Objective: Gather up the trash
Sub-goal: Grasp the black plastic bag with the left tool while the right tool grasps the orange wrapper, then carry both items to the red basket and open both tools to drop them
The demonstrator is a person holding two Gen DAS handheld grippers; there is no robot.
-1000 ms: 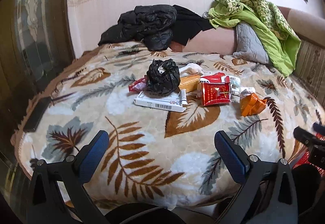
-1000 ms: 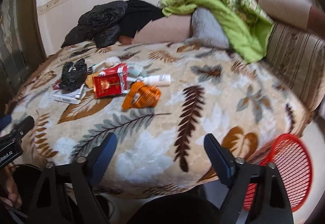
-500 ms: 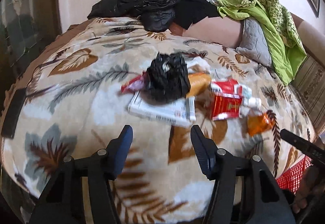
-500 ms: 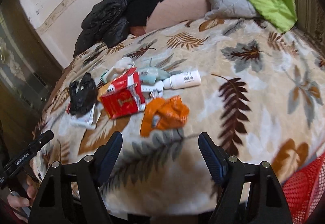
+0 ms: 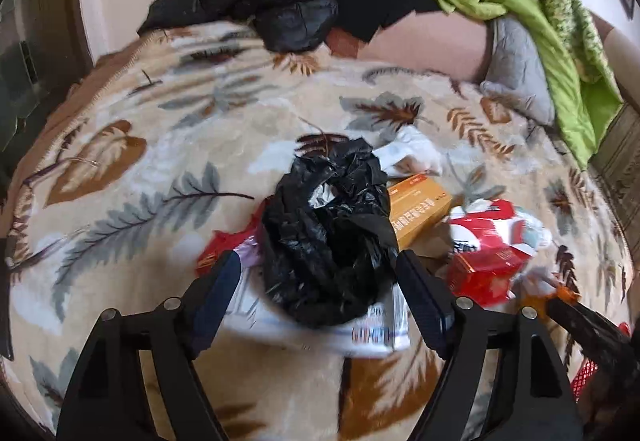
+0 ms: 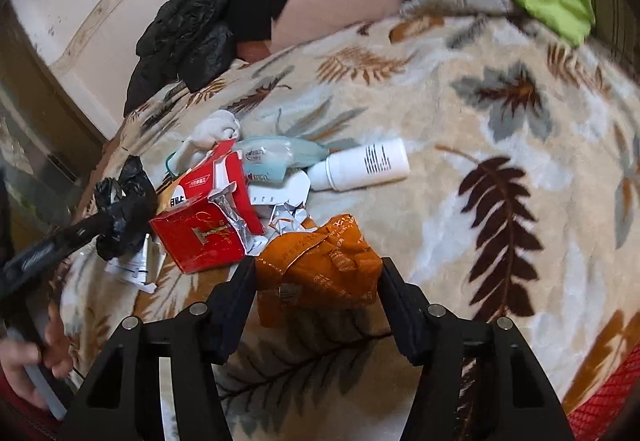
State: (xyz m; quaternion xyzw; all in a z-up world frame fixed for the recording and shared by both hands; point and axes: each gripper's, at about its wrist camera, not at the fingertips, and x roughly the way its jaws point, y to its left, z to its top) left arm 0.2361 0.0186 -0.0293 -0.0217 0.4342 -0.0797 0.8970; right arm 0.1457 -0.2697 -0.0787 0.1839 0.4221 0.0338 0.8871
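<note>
All the trash still sits in one pile in the middle of the bed [image 5: 168, 177]; none is collected yet. Left of the red box [image 6: 200, 237], the left gripper [image 5: 318, 281] is opening around the black bag [image 5: 328, 237]. Right of the box, the right gripper [image 6: 318, 281] is closing around the orange wrapper [image 6: 320, 269], not squeezing yet. The red basket [image 6: 604, 401] is cut off. The picture is blurry.

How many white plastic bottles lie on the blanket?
1. The white bottle lies on its side on the blanket, right of the trash pile, next to the pale blue tube. More may be hidden under the pile.
</note>
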